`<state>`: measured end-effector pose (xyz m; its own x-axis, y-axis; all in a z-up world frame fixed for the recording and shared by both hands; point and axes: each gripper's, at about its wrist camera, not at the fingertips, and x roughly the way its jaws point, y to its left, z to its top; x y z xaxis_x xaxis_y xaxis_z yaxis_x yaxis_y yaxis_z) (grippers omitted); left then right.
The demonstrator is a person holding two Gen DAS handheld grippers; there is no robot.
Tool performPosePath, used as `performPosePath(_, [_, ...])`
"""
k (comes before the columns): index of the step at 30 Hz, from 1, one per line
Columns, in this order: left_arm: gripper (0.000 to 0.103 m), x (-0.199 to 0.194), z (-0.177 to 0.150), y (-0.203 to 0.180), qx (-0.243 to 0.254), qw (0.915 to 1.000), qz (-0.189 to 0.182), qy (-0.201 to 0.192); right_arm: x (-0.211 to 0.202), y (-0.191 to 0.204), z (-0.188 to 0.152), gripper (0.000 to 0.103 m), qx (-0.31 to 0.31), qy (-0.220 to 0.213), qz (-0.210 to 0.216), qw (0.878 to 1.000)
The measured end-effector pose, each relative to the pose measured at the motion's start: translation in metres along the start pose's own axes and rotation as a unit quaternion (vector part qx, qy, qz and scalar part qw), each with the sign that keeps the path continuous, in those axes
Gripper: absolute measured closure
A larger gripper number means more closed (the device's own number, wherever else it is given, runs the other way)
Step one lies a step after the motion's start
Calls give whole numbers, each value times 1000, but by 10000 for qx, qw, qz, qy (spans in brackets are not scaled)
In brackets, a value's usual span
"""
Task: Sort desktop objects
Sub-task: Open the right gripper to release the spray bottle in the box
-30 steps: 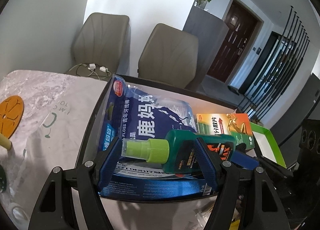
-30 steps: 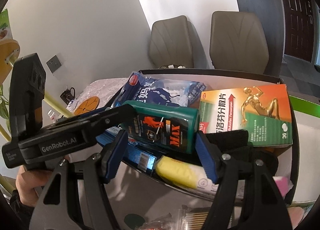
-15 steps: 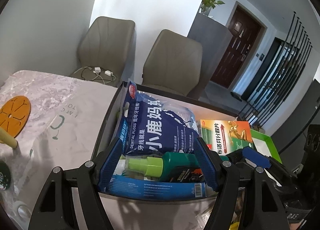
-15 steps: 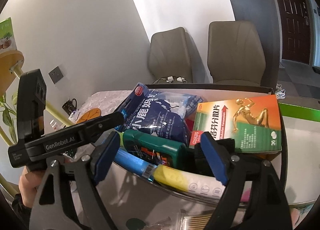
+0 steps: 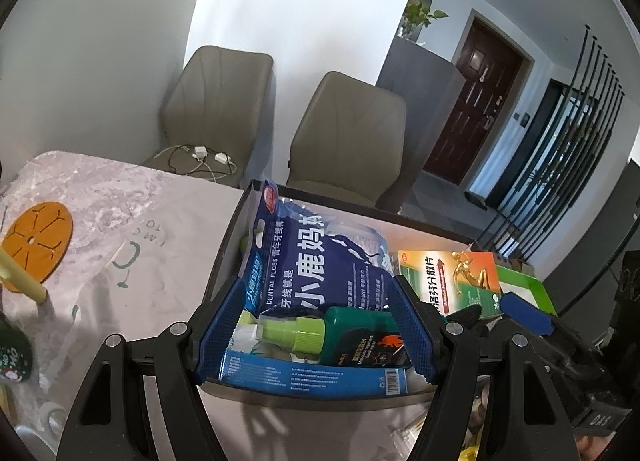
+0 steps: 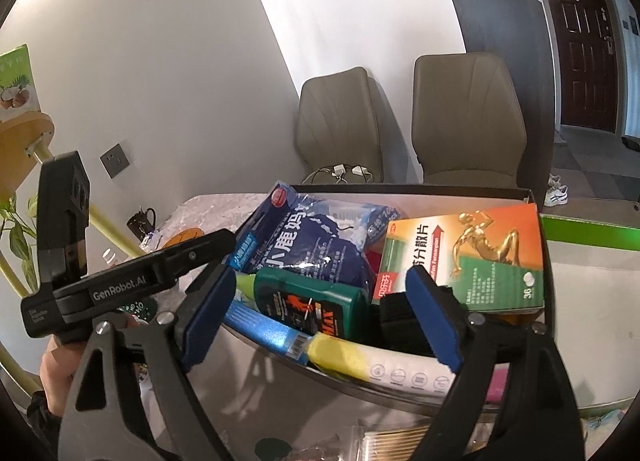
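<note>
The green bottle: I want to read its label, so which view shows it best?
The right wrist view: the green bottle lies with its dark label and orange lettering facing the camera. The left wrist view shows the bottle cap-first, its label foreshortened and partly hidden.

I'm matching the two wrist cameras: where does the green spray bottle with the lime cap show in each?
Left wrist: green spray bottle low centre, lying in the box, cap pointing left.
Right wrist: green spray bottle centre-left, lying in the box.
Shared landmark: orange-green medicine carton, right of it.
</note>
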<state>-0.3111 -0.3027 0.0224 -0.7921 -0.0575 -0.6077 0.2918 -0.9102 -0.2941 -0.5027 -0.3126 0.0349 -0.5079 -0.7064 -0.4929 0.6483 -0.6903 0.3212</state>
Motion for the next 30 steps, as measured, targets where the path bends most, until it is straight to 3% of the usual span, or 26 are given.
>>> performPosePath(18, [28,-18,2,-8,95,9998,62,-180,-54,-9,12,3,150,-492,53,9987])
performPosePath(27, [27,-41,0,-25,269,9989,-126,-349,-95,-8,15,2,202,-887,37,9958])
performPosePath(30, [22,-50,-4,-31,293,9983,-305,-395,-109,-6,14,2,205,-1017,60,9946])
